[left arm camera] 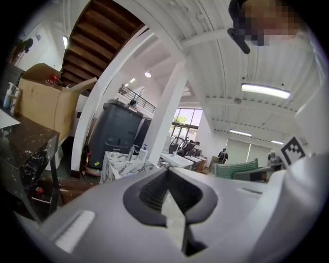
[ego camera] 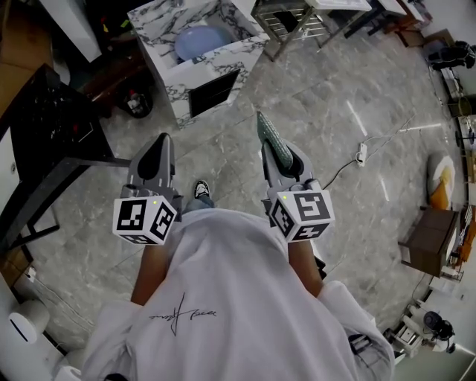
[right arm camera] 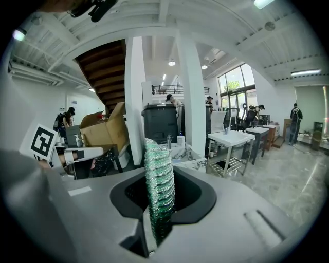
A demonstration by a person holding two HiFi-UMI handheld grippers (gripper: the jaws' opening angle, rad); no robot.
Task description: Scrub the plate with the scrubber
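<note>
A pale blue plate lies in the basin of a marble-patterned sink stand at the top of the head view, well ahead of both grippers. My right gripper is shut on a green scrubber, which stands on edge between the jaws and sticks out past the tips; in the right gripper view the scrubber fills the gap of the right gripper. My left gripper is shut with nothing in it; the left gripper points across the room at the marble stand. Both are held at waist height over the floor.
A black table stands at the left. A metal-framed table is right of the sink stand. A power strip with its cable lies on the grey floor. A brown box sits at the right.
</note>
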